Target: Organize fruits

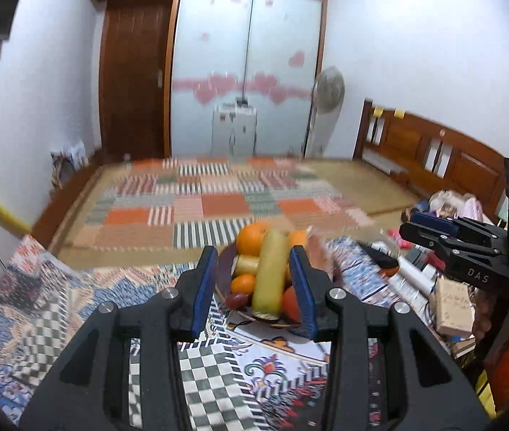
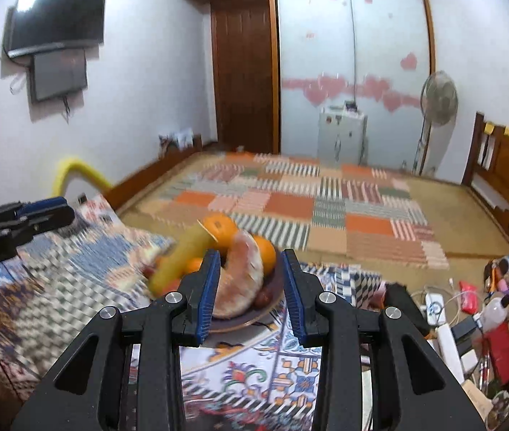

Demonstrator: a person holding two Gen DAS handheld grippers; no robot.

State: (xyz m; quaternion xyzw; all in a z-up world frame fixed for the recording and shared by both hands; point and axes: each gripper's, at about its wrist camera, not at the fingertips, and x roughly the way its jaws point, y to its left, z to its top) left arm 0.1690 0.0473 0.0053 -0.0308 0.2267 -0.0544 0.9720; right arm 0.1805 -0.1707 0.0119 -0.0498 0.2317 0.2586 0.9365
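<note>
A dark plate (image 1: 224, 280) of fruit sits on a patterned cloth. It holds several oranges (image 1: 251, 239), a long yellow-green fruit (image 1: 270, 273), a small dark red fruit (image 1: 236, 300) and a pinkish curved piece (image 2: 242, 276). My left gripper (image 1: 254, 287) is open, its blue pads either side of the yellow-green fruit, with gaps. My right gripper (image 2: 251, 289) is open in front of the plate (image 2: 236, 321), framing the pinkish piece. Each gripper shows in the other's view (image 1: 430, 228) (image 2: 44, 212), and there the jaws look closed.
The patterned cloth (image 2: 254, 370) covers the near surface. A bed with a patchwork cover (image 2: 308, 201) lies behind. Clutter of boxes, cables and bottles (image 2: 470, 309) lies at the right. A yellow padded bar (image 2: 74, 172) stands at the left.
</note>
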